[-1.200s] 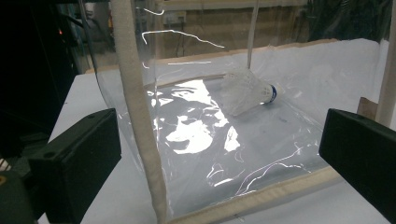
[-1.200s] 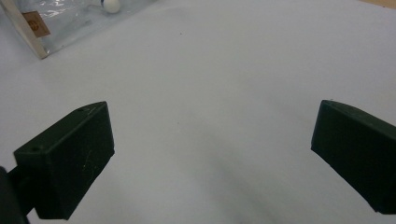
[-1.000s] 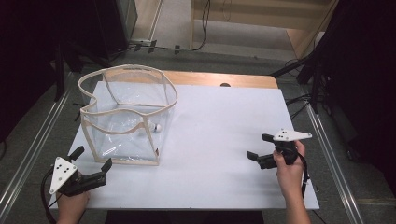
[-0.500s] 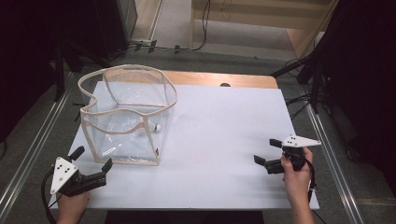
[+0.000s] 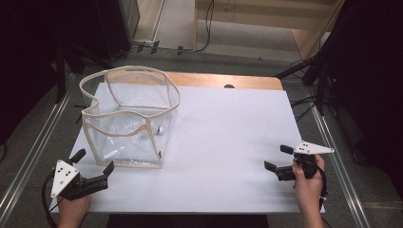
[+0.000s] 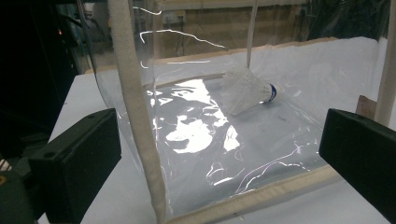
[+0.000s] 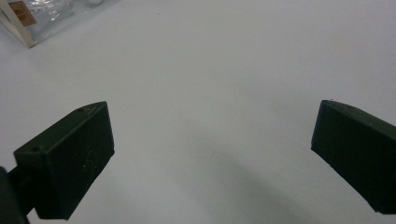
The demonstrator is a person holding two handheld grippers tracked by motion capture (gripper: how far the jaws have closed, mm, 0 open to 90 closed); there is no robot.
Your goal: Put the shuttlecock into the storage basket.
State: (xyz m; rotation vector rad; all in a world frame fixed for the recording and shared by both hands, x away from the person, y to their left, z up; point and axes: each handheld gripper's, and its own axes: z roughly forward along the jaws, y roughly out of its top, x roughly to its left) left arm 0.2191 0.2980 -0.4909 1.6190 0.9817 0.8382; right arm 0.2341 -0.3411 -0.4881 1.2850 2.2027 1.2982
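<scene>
A clear plastic bag (image 5: 128, 118) with cream fabric trim stands open on the white table (image 5: 228, 128) at the left. A white shuttlecock (image 6: 247, 88) with a blue band lies on its side inside it, also seen as the shuttlecock (image 5: 159, 129) in the high view. My left gripper (image 5: 92, 164) is open at the table's front left corner, just short of the bag's near corner (image 6: 140, 140). My right gripper (image 5: 278, 159) is open near the front right edge, over bare table, with nothing between its jaws.
A strip of wooden tabletop (image 5: 228, 80) shows at the far edge. Metal rails (image 5: 340, 161) run along both sides of the table. Cables and dark stands (image 5: 313, 71) sit on the floor beyond. The bag's corner with a brown tag (image 7: 21, 14) shows far off in the right gripper view.
My right gripper has drawn back toward the front right edge of the table. The left gripper and the bag have not moved.
</scene>
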